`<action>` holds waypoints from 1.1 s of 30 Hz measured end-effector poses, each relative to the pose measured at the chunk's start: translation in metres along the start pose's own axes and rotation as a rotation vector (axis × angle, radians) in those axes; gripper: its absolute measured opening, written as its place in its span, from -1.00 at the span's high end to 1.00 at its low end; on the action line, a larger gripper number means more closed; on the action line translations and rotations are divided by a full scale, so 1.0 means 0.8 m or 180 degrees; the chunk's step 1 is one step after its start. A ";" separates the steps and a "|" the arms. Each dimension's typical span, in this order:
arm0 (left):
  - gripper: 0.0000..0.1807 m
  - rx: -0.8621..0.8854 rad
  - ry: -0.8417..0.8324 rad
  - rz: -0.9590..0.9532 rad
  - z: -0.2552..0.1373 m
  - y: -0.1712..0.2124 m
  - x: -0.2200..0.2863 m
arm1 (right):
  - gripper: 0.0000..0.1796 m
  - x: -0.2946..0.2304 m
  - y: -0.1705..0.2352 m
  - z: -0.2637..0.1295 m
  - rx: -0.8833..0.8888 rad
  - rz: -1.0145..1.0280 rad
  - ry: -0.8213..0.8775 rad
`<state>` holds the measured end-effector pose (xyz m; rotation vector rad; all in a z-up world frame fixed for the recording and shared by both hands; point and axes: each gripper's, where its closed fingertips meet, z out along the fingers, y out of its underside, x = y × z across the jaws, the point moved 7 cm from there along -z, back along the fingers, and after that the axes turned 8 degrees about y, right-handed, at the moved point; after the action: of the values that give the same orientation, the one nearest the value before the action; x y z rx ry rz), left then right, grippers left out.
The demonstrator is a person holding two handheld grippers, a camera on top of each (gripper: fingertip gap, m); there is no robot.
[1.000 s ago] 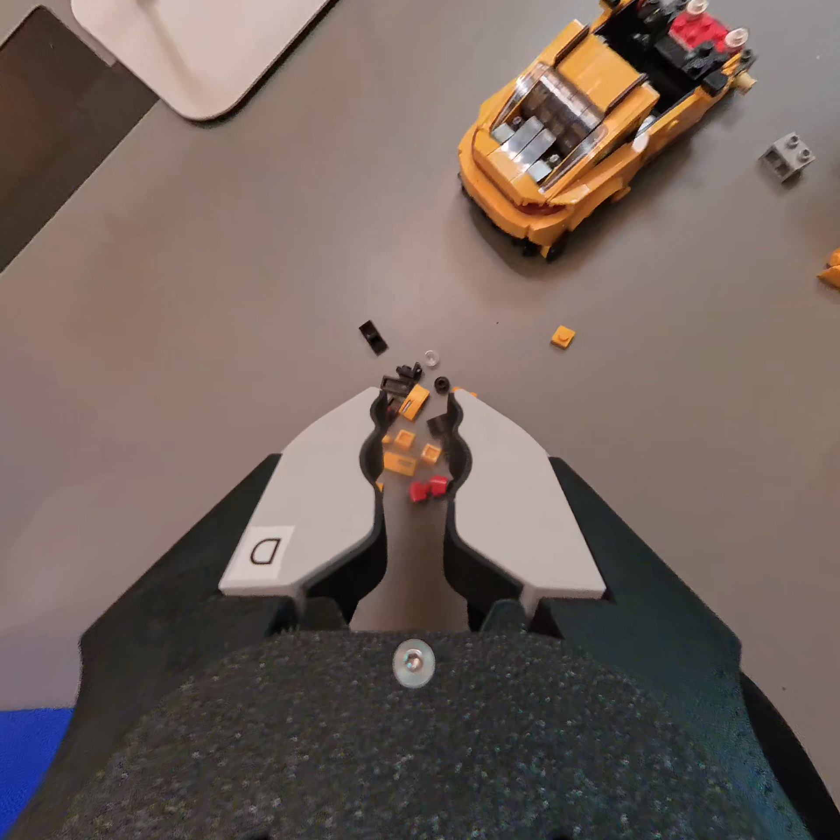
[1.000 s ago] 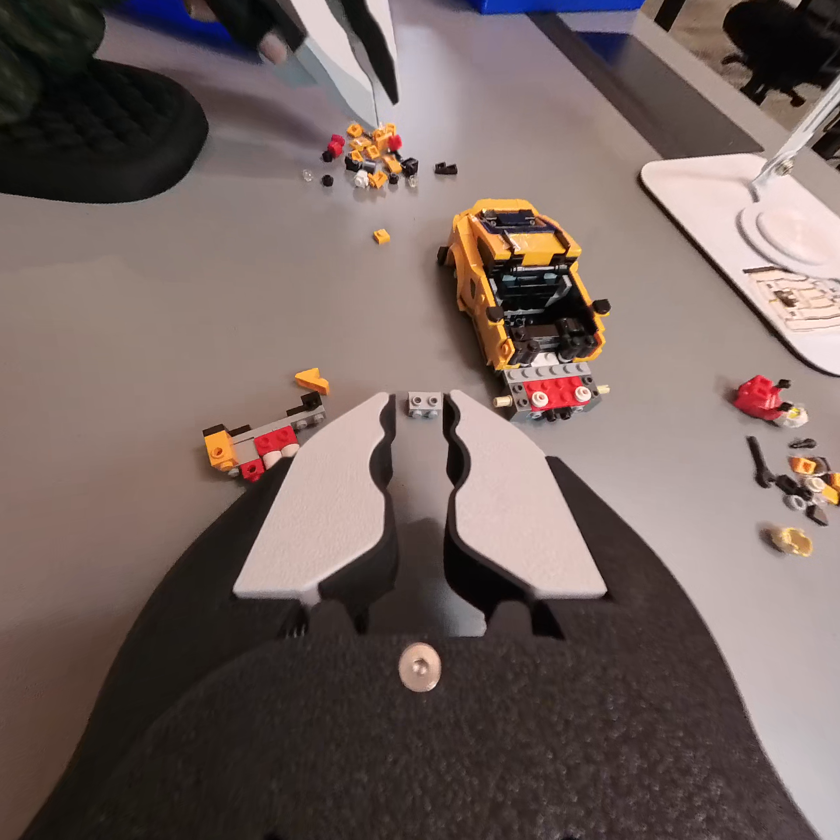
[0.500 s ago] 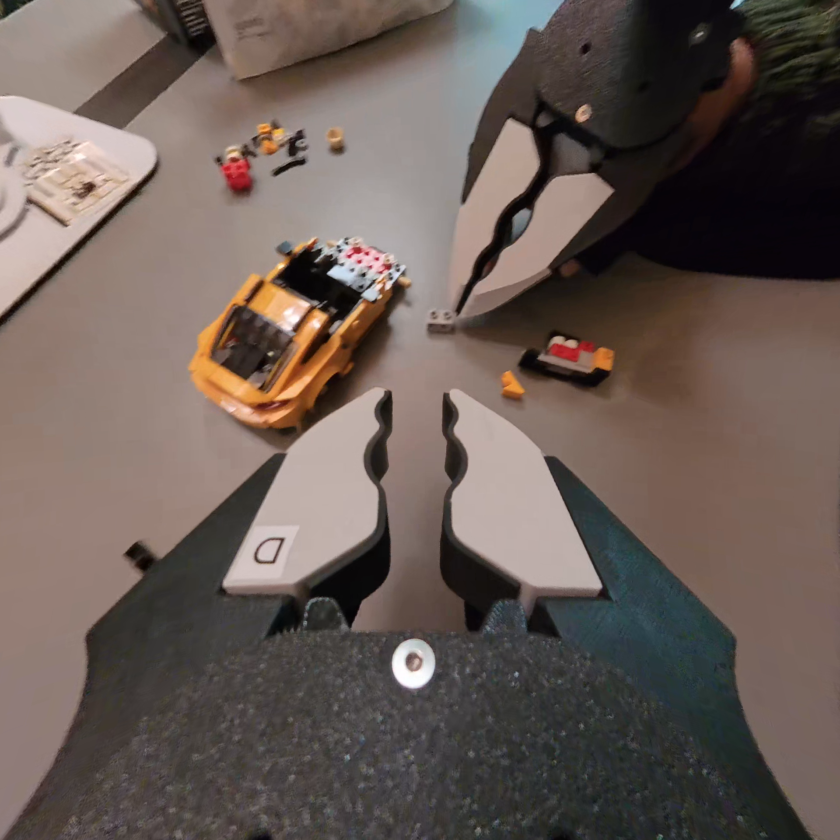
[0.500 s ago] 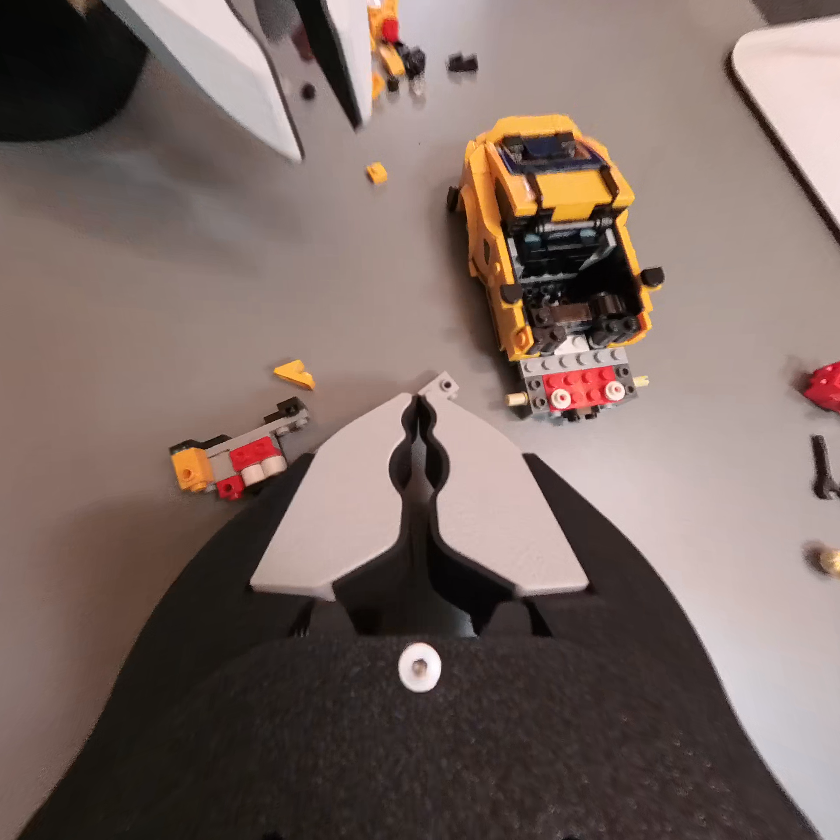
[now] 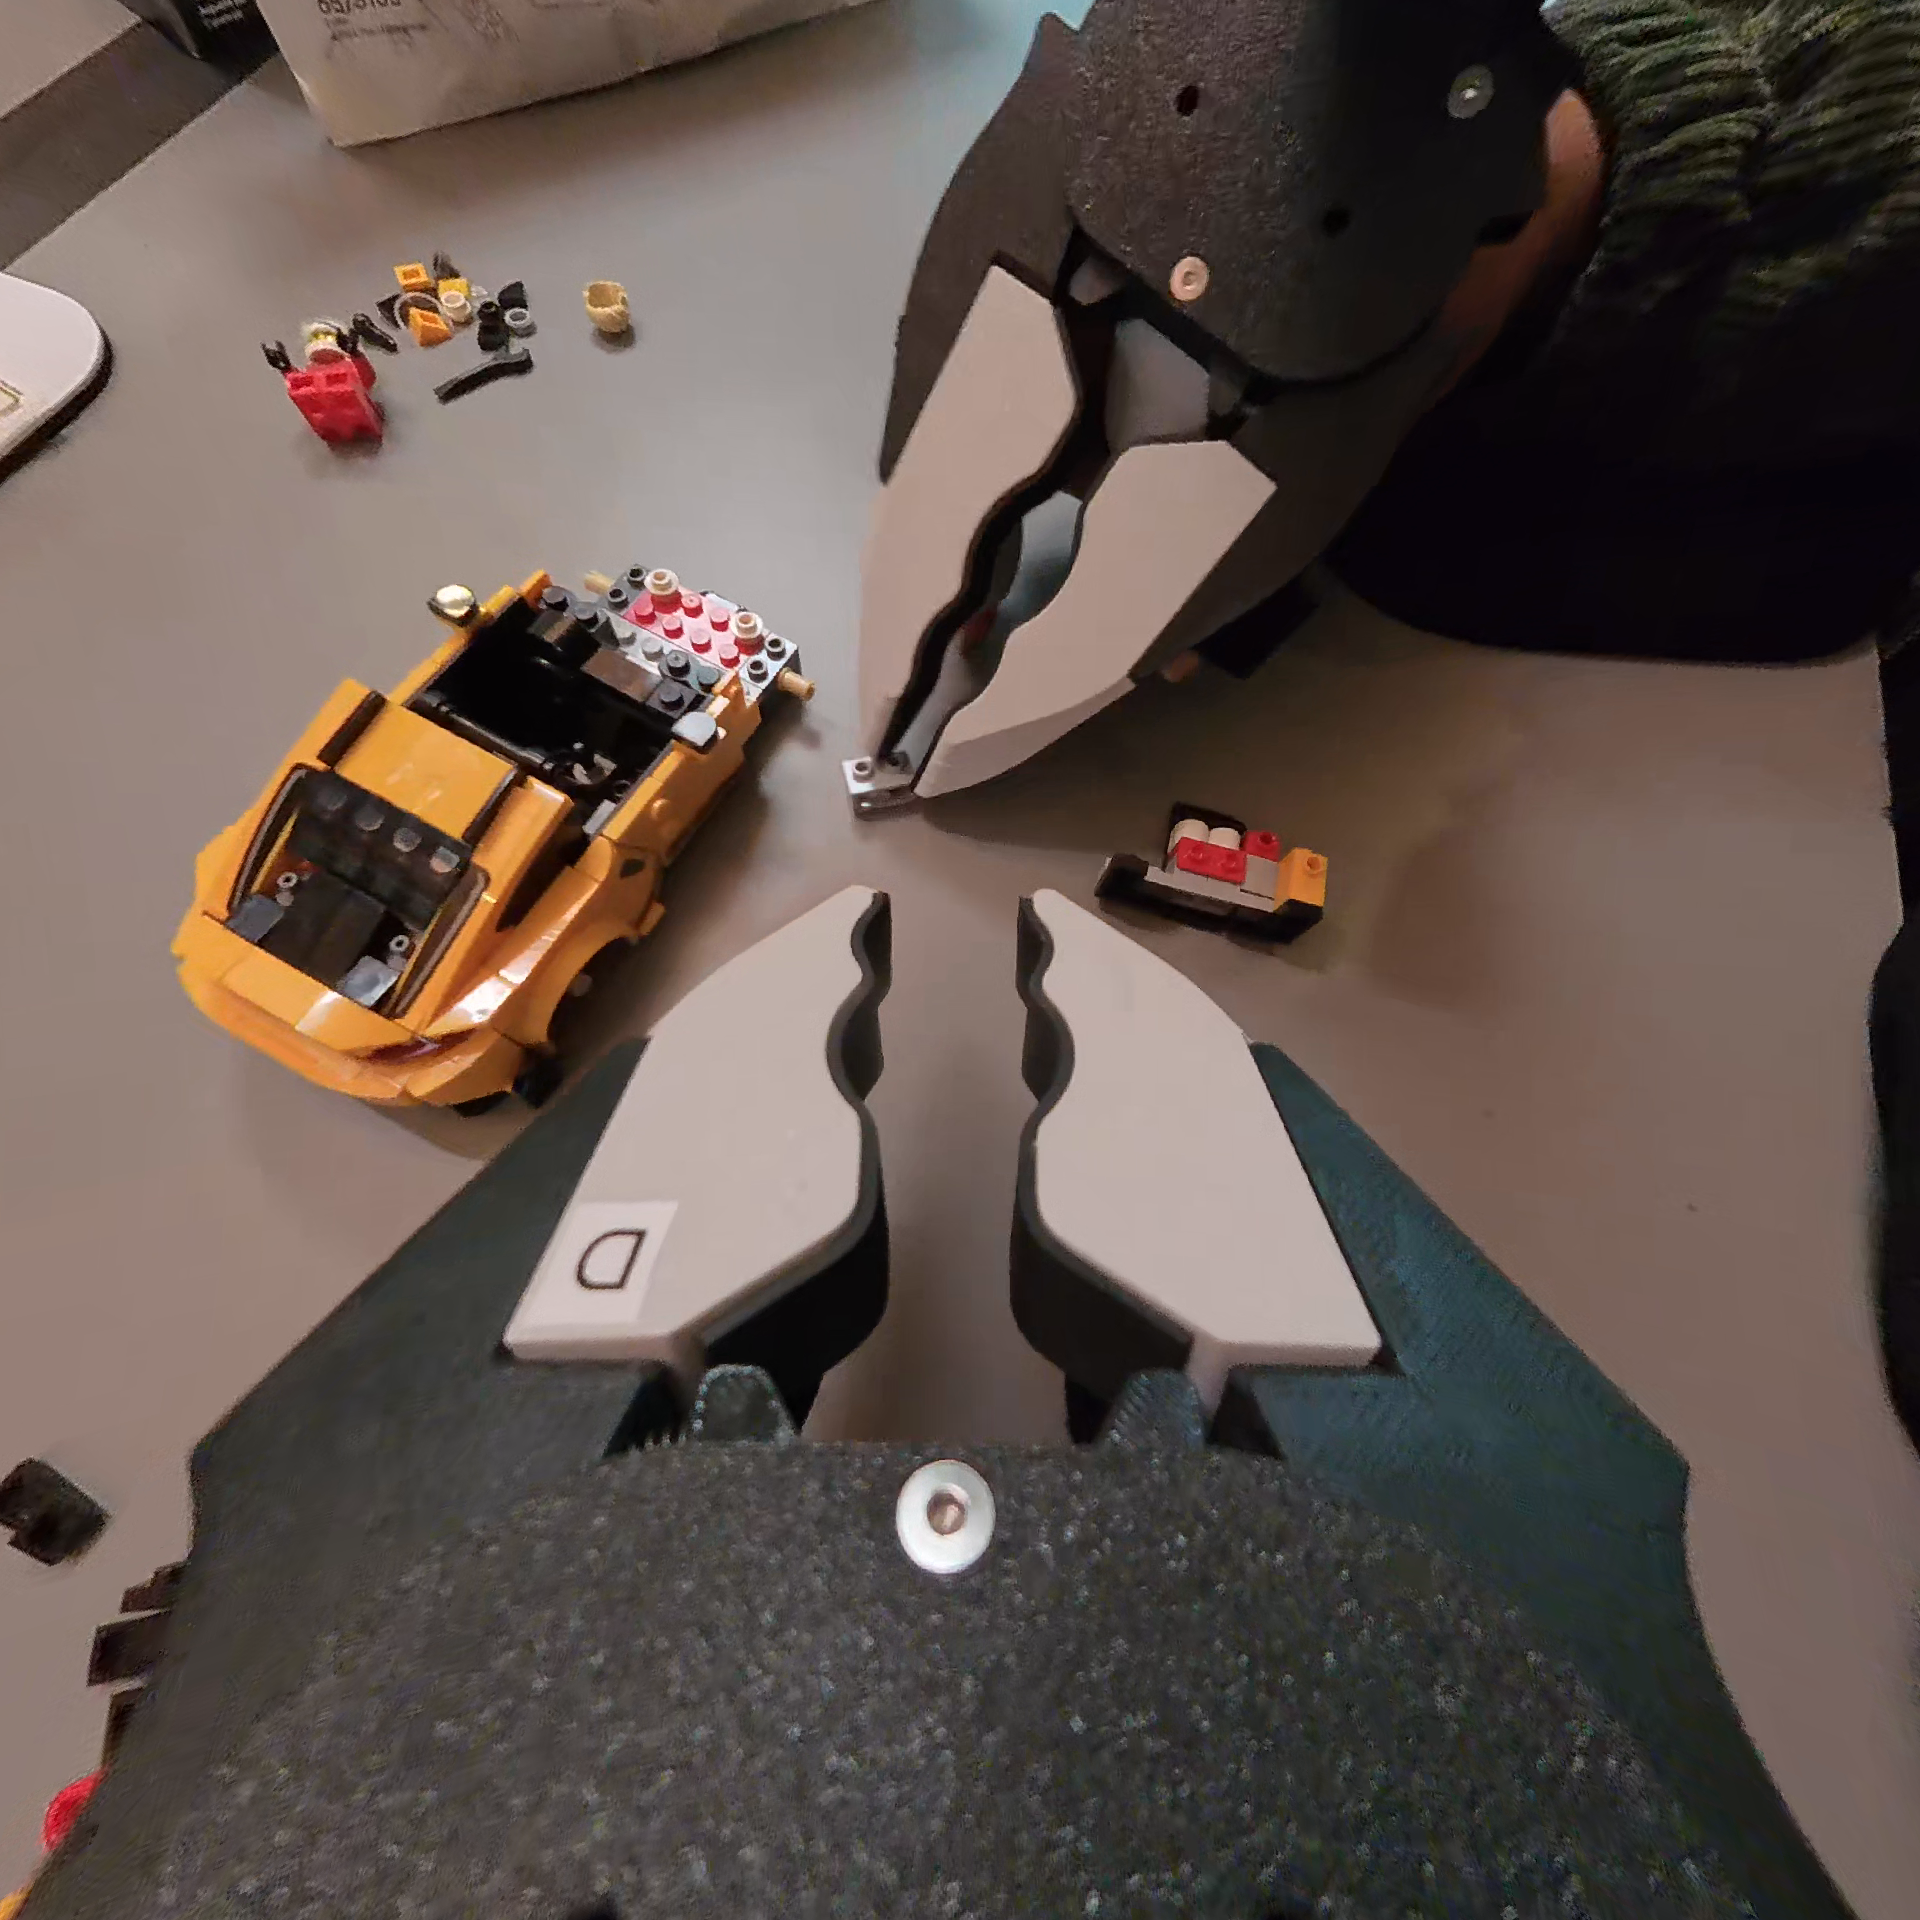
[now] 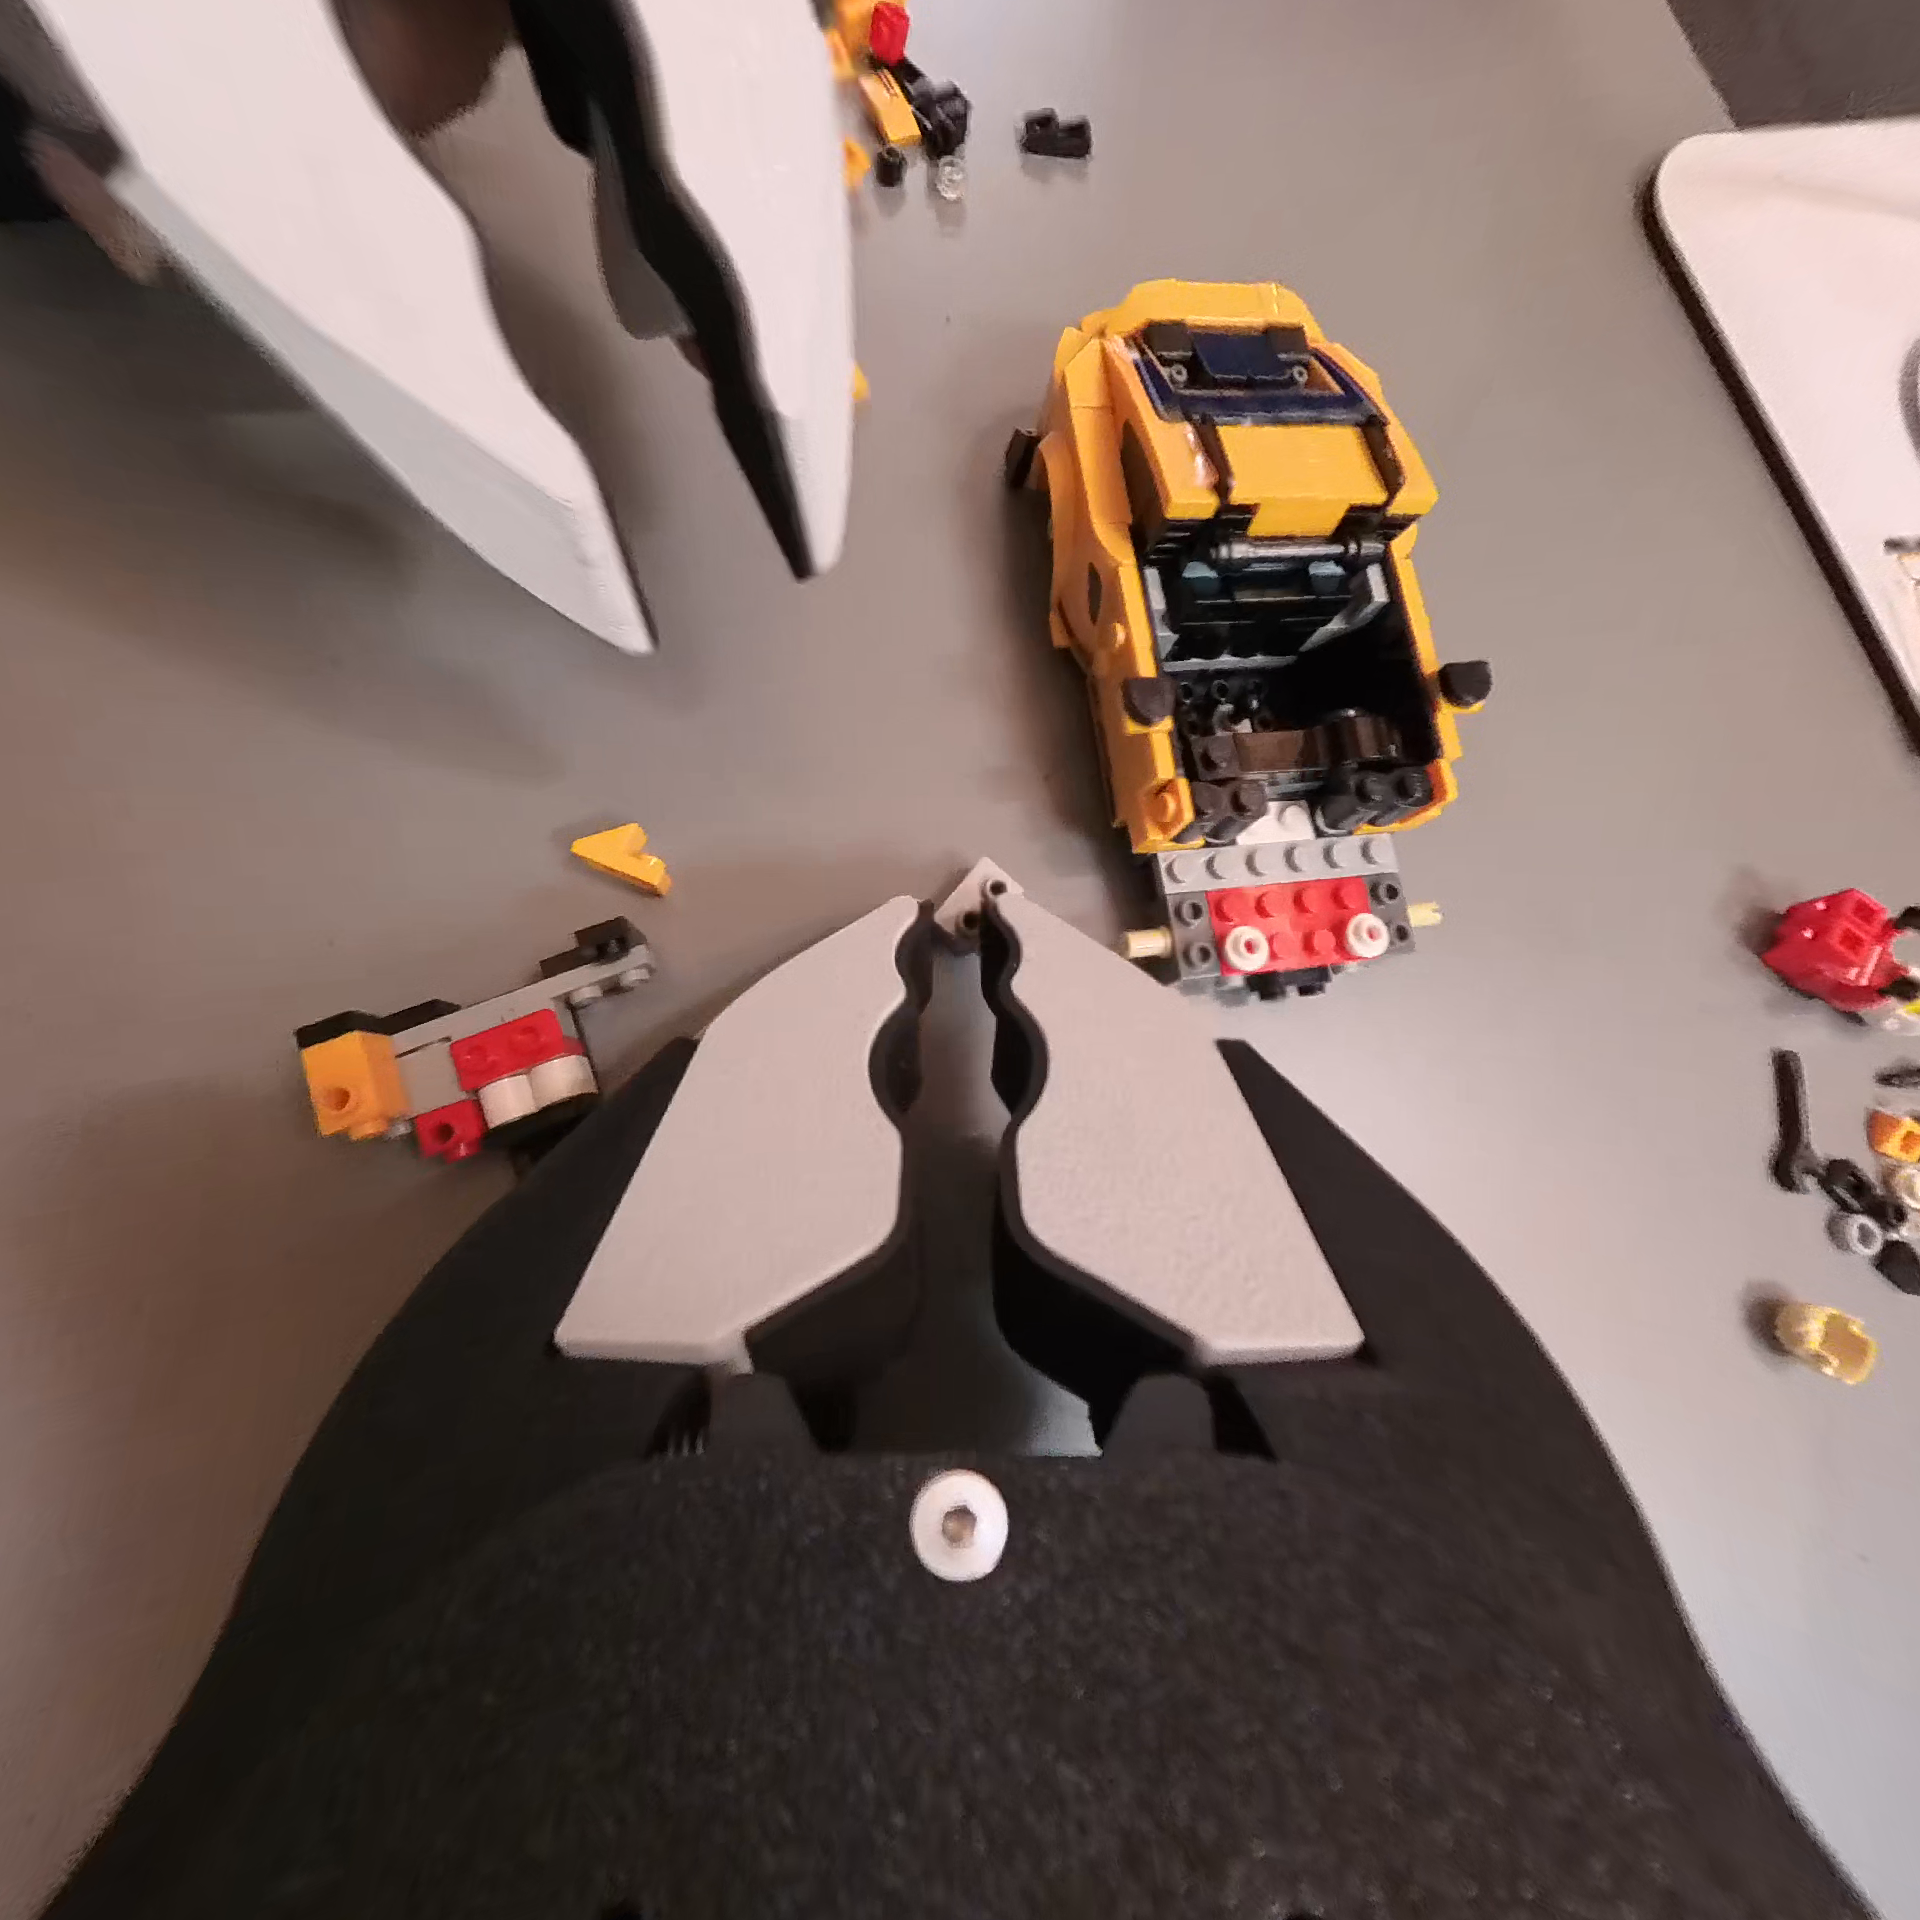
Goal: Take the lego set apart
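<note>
Since half a second ago the right gripper (image 6: 971,914) has been kept clamped on the grey plate (image 6: 977,902) at the table (image 6: 312,831), just behind the car (image 6: 1262,623), and the left gripper (image 5: 951,909) is held apart, empty, now nearer. Only the right view shows the yellow wedge (image 6: 623,857); only the left view shows the bag (image 5: 520,62)

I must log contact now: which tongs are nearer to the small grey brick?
Right. The right tongs are shut on the grey brick, which sits at their tips. The left tongs are open, empty and apart from it, pointing toward it across bare table.
</note>
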<state>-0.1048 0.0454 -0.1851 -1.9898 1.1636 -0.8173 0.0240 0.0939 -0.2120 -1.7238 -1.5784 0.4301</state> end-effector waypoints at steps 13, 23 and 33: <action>0.80 0.0136 -0.0257 0.0795 0.015 -0.017 0.024 | 0.91 -0.018 -0.031 -0.046 0.1192 0.0519 -0.0803; 1.00 0.0519 -0.0981 0.0497 -0.090 -0.014 0.010 | 0.84 0.003 -0.011 -0.067 0.1204 0.0598 -0.0514; 1.00 0.0691 -0.1539 -0.0214 -0.181 0.062 0.017 | 0.84 -0.002 -0.003 -0.058 0.0955 0.0493 -0.0501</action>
<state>-0.2368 -0.0199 -0.1402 -1.9069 0.7012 -0.4331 0.0538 0.0786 -0.1794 -1.6144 -1.4072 0.8533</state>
